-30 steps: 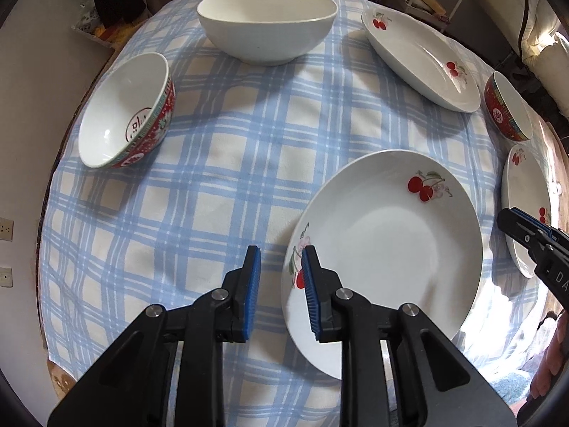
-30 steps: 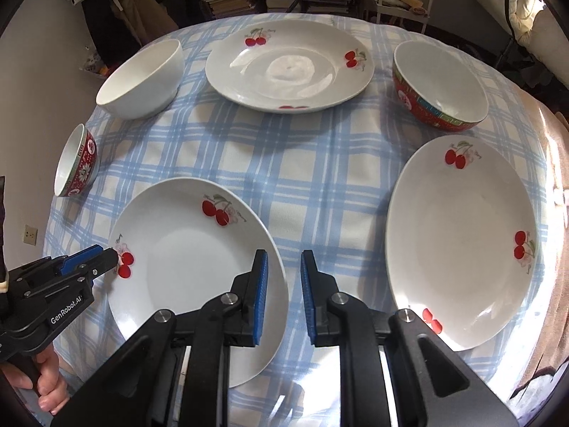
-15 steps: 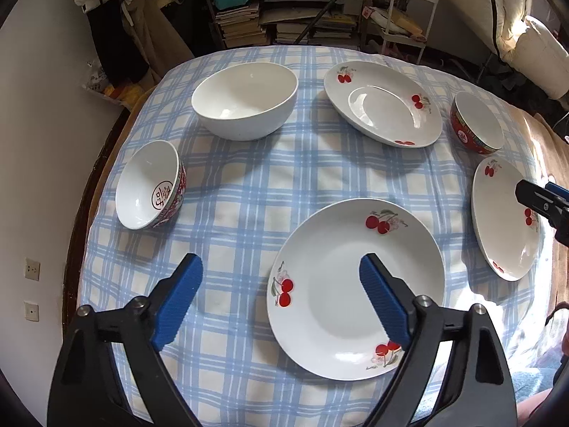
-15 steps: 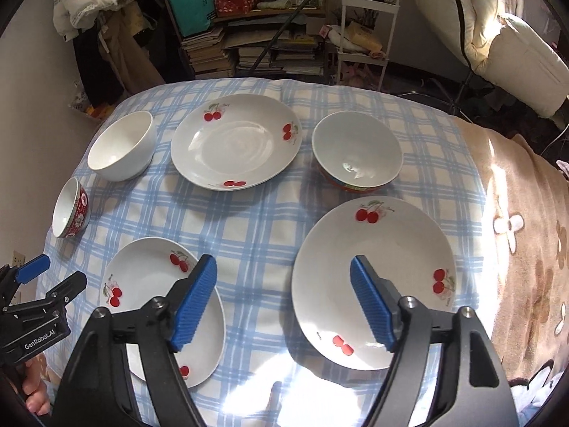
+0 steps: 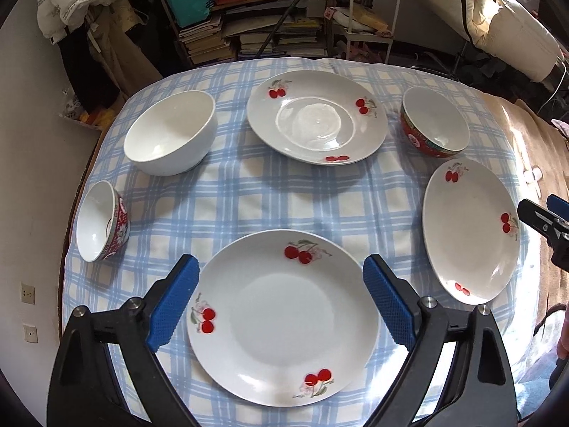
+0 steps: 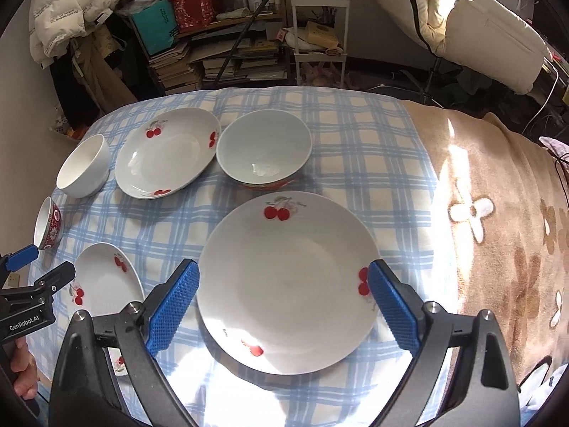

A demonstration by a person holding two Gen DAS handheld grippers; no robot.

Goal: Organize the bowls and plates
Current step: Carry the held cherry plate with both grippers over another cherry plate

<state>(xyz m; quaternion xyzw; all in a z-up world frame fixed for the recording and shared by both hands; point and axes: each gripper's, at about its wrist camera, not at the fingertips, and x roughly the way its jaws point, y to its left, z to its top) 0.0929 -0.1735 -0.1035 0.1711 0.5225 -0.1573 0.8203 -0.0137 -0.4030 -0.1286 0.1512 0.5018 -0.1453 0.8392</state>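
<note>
round table (image 5: 249,199) under blue-check cloth; brown flowered blanket (image 6: 498,213) over right edge. three cherry plates (image 5: 284,320), three bowls (image 5: 170,131) ring cloth. left gripper (image 5: 281,306), right gripper (image 6: 282,311): jaws just opened wide, grasping nothing, above near-edge plates. book stacks (image 6: 185,67), white cart (image 6: 318,32) behind.

A round counter (image 5: 249,192) under a blue-and-cream checked cloth (image 5: 270,199) carries three cherry-print plates and three bowls, set in a ring. One plate (image 5: 284,320) lies at the near edge, one (image 5: 469,227) at the right edge, one (image 5: 316,117) at the far edge. A plain white bowl (image 5: 170,133) sits far left, a red-patterned bowl (image 5: 101,220) tilts at the left edge, another red-patterned bowl (image 5: 435,122) far right. A brown flowered blanket (image 6: 498,213) covers the right side.
</note>
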